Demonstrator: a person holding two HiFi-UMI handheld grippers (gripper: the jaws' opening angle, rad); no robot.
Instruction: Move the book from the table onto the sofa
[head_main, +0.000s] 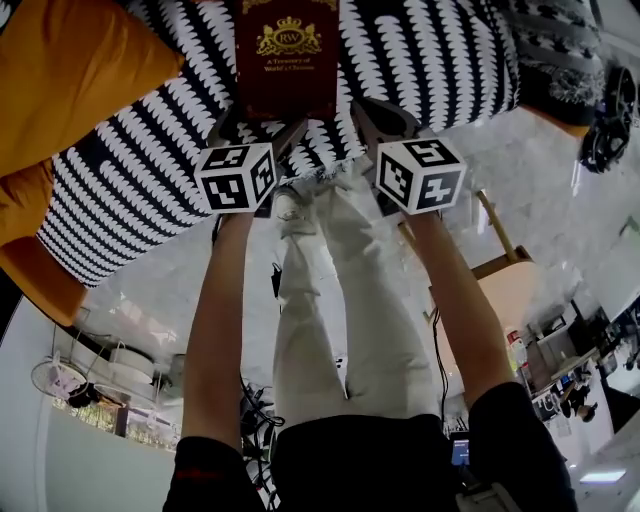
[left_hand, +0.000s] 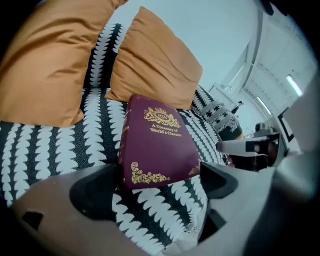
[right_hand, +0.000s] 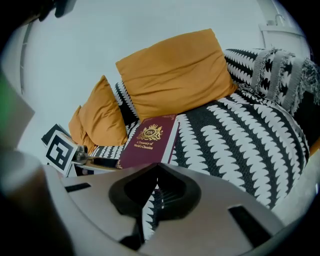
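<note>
The maroon book (head_main: 287, 60) with gold lettering lies flat on the sofa's black-and-white patterned seat (head_main: 430, 60). My left gripper (head_main: 258, 128) is open wide, its jaws standing either side of the book's near edge. In the left gripper view the book (left_hand: 156, 145) rests on the seat (left_hand: 50, 145) with the left gripper (left_hand: 157, 182) spread around its lower corners. My right gripper (head_main: 375, 115) is shut and empty, just right of the book. In the right gripper view the right gripper (right_hand: 156, 172) points at the book (right_hand: 148, 142).
Orange cushions (head_main: 70, 70) (left_hand: 150, 65) (right_hand: 175, 70) lean against the sofa back behind the book. A fringed patterned throw (right_hand: 280, 70) hangs at the sofa's right end. Below are the person's white trousers (head_main: 340, 300), a marble floor and a wooden table edge (head_main: 500, 250).
</note>
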